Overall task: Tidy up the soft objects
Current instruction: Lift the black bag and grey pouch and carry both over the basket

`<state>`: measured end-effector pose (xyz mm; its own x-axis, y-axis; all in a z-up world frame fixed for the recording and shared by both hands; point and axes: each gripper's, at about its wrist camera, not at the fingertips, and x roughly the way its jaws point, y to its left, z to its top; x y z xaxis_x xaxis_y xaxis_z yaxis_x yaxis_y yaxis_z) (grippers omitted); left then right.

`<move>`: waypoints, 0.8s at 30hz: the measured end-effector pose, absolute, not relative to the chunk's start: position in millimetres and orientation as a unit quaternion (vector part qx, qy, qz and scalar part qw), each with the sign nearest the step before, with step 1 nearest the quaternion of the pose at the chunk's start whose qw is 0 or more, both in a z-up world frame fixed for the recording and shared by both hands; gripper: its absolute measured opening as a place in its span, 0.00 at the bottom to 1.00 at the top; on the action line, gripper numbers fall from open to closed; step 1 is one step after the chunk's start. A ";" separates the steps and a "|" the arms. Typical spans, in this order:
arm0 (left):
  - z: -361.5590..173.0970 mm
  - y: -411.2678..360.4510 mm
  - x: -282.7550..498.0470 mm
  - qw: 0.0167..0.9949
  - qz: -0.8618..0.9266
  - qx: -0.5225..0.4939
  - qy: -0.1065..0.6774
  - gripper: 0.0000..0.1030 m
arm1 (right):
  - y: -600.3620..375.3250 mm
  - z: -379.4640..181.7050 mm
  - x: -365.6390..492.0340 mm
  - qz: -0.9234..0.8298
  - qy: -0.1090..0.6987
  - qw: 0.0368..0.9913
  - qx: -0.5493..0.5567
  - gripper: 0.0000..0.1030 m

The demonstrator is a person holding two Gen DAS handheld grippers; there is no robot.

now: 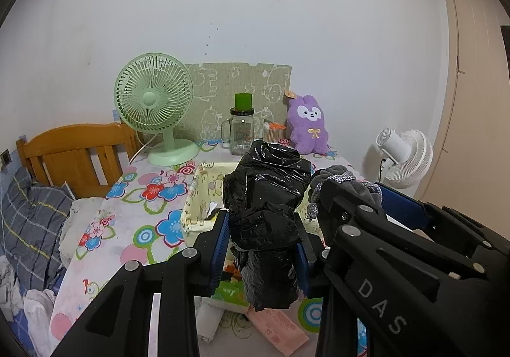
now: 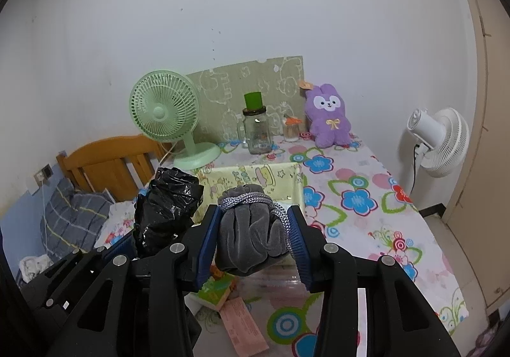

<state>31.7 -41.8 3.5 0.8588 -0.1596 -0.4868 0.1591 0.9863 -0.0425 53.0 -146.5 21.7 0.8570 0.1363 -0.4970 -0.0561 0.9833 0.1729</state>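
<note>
We count two grippers: our left gripper [image 1: 263,248] clamps one black plastic bag roll [image 1: 266,213] at frame centre; our right gripper [image 2: 253,242] grasps one grey velvet pouch [image 2: 250,239], seemingly above one yellow fabric bin [image 2: 251,178].

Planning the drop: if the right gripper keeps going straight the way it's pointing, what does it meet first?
Probably the yellow fabric bin just ahead and below the right gripper, which holds the grey pouch; depth is uncertain.

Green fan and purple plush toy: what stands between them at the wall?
In both views, a glass jar with a green cup on top, then a small toothpick holder.
</note>
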 end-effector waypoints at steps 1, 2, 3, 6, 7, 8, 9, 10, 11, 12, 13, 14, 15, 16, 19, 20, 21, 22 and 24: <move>4.4 -41.6 33.3 0.964 -0.082 0.000 0.251 0.36 | -146.2 22.9 55.4 0.051 0.261 0.961 0.076 0.45; 5.2 -41.6 35.0 0.964 -0.082 -0.001 0.251 0.36 | -146.0 23.6 56.7 0.051 0.261 0.961 0.076 0.45; 5.9 -41.4 36.7 0.965 -0.082 -0.001 0.251 0.36 | -146.0 24.4 58.8 0.052 0.260 0.961 0.075 0.45; 7.7 -41.5 43.3 0.965 -0.082 -0.002 0.249 0.36 | -145.8 26.0 65.5 0.052 0.259 0.962 0.074 0.45; 7.9 -41.1 45.0 0.965 -0.082 -0.002 0.250 0.36 | -145.8 26.3 68.1 0.052 0.259 0.962 0.074 0.45; 8.2 -40.4 47.2 0.965 -0.082 -0.002 0.249 0.36 | -146.1 26.4 70.8 0.052 0.259 0.962 0.075 0.45; 8.5 -40.3 49.8 0.965 -0.081 -0.002 0.249 0.36 | -146.1 26.4 70.8 0.051 0.258 0.962 0.075 0.45; 8.8 -40.3 50.3 0.965 -0.081 -0.001 0.249 0.36 | -146.0 26.7 73.5 0.051 0.258 0.962 0.075 0.45; 9.2 -40.2 53.1 0.965 -0.080 -0.002 0.249 0.36 | -145.8 27.3 77.1 0.050 0.258 0.962 0.076 0.45; 9.7 -40.1 56.1 0.965 -0.080 -0.002 0.248 0.36 | -145.8 27.5 80.5 0.049 0.258 0.962 0.077 0.45; 10.1 -39.7 59.0 0.965 -0.080 -0.002 0.248 0.36 | -145.2 27.9 82.8 0.048 0.257 0.962 0.077 0.45; 10.5 -39.3 61.6 0.965 -0.079 -0.003 0.248 0.36 | -145.5 27.6 85.8 0.048 0.257 0.962 0.077 0.45; 10.5 -39.3 64.4 0.965 -0.079 -0.003 0.249 0.36 | -145.4 27.5 89.3 0.048 0.258 0.962 0.077 0.45; 10.4 -39.4 67.7 0.965 -0.079 -0.003 0.250 0.36 | -145.4 27.3 92.5 0.048 0.257 0.962 0.077 0.45; 9.2 -38.7 76.5 0.964 -0.078 -0.004 0.252 0.36 | -144.9 25.6 101.7 0.049 0.260 0.961 0.077 0.45; 8.6 -38.6 79.7 0.964 -0.078 -0.004 0.254 0.36 | -145.1 24.8 104.7 0.049 0.261 0.961 0.077 0.45; 7.9 -38.7 82.3 0.964 -0.077 -0.004 0.255 0.36 | -145.0 24.0 108.2 0.049 0.262 0.961 0.077 0.45; 7.3 -38.6 83.6 0.964 -0.077 -0.004 0.255 0.36 | -145.2 23.1 111.3 0.049 0.263 0.960 0.077 0.45; 6.6 -38.5 88.8 0.964 -0.076 -0.005 0.256 0.36 | -144.3 21.7 115.6 0.049 0.264 0.960 0.076 0.45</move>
